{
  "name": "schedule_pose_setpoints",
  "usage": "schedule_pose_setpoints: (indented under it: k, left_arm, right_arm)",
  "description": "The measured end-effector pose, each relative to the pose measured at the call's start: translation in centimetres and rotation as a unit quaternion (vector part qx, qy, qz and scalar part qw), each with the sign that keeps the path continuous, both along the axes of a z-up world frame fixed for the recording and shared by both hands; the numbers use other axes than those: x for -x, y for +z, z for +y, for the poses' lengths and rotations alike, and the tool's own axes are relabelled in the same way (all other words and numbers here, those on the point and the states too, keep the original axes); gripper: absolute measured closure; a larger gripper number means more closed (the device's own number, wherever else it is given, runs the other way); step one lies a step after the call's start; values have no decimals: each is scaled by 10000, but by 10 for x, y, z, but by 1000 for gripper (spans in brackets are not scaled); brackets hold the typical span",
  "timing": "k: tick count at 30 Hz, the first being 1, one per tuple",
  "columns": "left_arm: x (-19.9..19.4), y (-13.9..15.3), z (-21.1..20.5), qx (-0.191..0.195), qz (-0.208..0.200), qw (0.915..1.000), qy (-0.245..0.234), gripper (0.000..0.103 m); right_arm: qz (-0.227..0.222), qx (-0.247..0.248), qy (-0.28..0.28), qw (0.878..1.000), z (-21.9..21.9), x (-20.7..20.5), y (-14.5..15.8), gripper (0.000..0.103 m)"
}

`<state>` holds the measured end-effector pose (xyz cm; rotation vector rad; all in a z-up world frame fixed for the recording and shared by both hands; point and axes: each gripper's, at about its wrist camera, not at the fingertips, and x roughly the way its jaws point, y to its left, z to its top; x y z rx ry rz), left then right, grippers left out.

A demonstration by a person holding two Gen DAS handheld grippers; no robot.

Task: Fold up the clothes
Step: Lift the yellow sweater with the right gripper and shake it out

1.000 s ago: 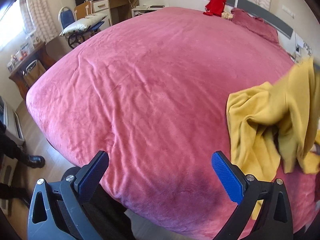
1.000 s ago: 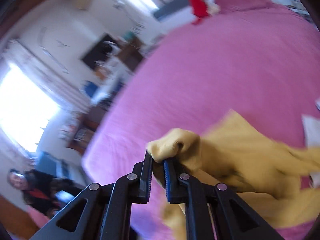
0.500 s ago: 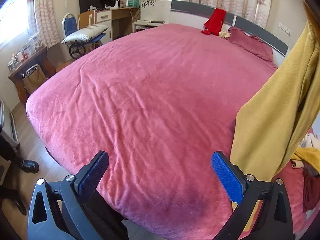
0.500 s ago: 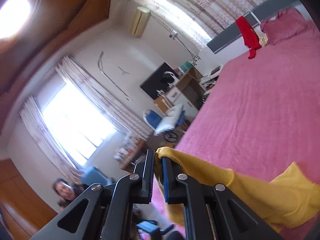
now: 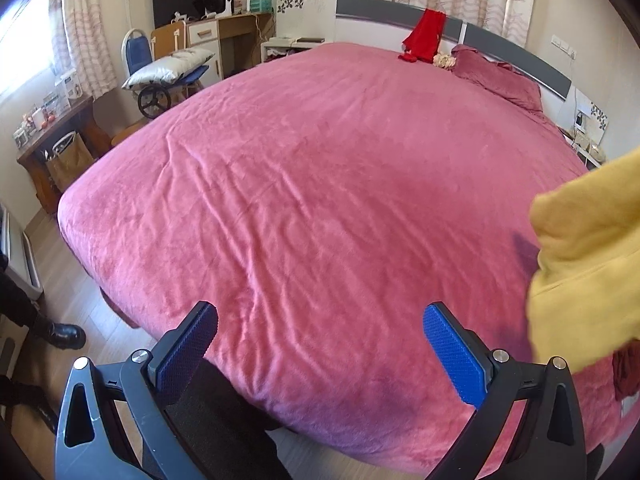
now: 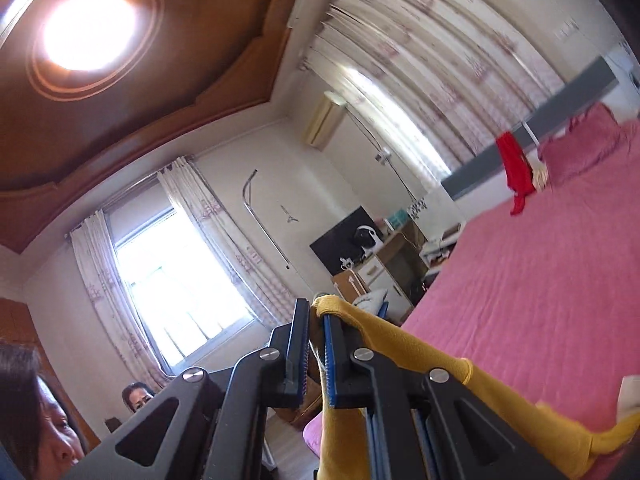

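A mustard-yellow garment [image 6: 404,344] hangs from my right gripper [image 6: 316,312], which is shut on a fold of its edge and held high, pointing level across the room. The cloth drapes down over the right finger and off the lower right. In the left wrist view the same yellow garment [image 5: 588,264] hangs in the air at the right edge, above the pink bedspread [image 5: 320,184]. My left gripper [image 5: 320,320] stands open over the near edge of the bed, nothing between its blue pads [image 5: 454,354], apart from the garment.
A red garment [image 5: 424,36] lies at the headboard beside a pink pillow [image 5: 496,76]. A dark red cloth [image 5: 626,372] lies at the bed's right edge. Left of the bed stand a desk, a chair with a pillow [image 5: 168,68] and a low shelf. Two people [image 6: 48,412] sit at lower left.
My right gripper rose steeply and tipped up to level, lifting the yellow garment off the bed until it hangs free. The left gripper stayed open, drifting slightly upward.
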<state>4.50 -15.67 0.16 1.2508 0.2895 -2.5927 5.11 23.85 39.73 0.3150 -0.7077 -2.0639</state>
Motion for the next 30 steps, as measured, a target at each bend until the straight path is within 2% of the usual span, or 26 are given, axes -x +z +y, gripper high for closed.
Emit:
schedule_pose_setpoints:
  k: [3, 5, 9, 11, 13, 14, 16, 18, 19, 22, 25, 27, 28, 30]
  left_arm:
    - [-5, -6, -8, -100, -84, 9999, 110, 0]
    - [-7, -6, -15, -163, -66, 9996, 221, 0]
    - [-12, -5, -35, -210, -62, 9983, 532, 0]
    - [-14, -3, -48, -161, -51, 9973, 710, 0]
    - [-16, -2, -62, -120, -40, 9959, 891, 0]
    - [-18, -2, -69, -95, -43, 9949, 1004, 0]
    - [-21, -4, -83, -70, -77, 9926, 1209, 0]
    - [-22, -7, -97, -79, -150, 9900, 1398, 0]
    - [-23, -9, -102, -74, -179, 9888, 1477, 0]
    - [-23, -18, -112, -31, -291, 9866, 1607, 0]
    - [-12, -30, -112, -51, -435, 9868, 1558, 0]
    - [-2, -38, -107, -59, -509, 9878, 1467, 0]
    - [4, -42, -102, -47, -547, 9885, 1409, 0]
    - [20, -51, -90, -43, -574, 9909, 1219, 0]
  right_arm:
    - [186, -119, -51, 9997, -17, 3, 19, 97]
    - [104, -157, -29, 9998, -39, 21, 15, 97]
    - [-334, -274, 249, 9988, -115, 84, -19, 97]
    - [-557, -540, 345, 9964, -171, 119, -46, 97]
    - [-798, -856, 350, 9925, -222, 150, -73, 90]
    - [-1034, -1035, 459, 9882, -252, 168, -93, 76]
    - [-1501, -1369, 598, 9773, -295, 194, -135, 72]
    - [-2127, -1868, 740, 9562, -331, 217, -189, 72]
    - [-2294, -1893, 819, 9512, -335, 222, -207, 72]
    - [-2470, -1592, 1020, 9504, -325, 228, -251, 72]
    - [-2279, -2234, 738, 9448, -292, 222, -273, 71]
    - [-2092, -2768, 452, 9368, -265, 215, -285, 71]
    - [-2039, -3116, 200, 9278, -248, 210, -295, 71]
    - [-2015, -3848, -202, 9005, -216, 201, -321, 71]
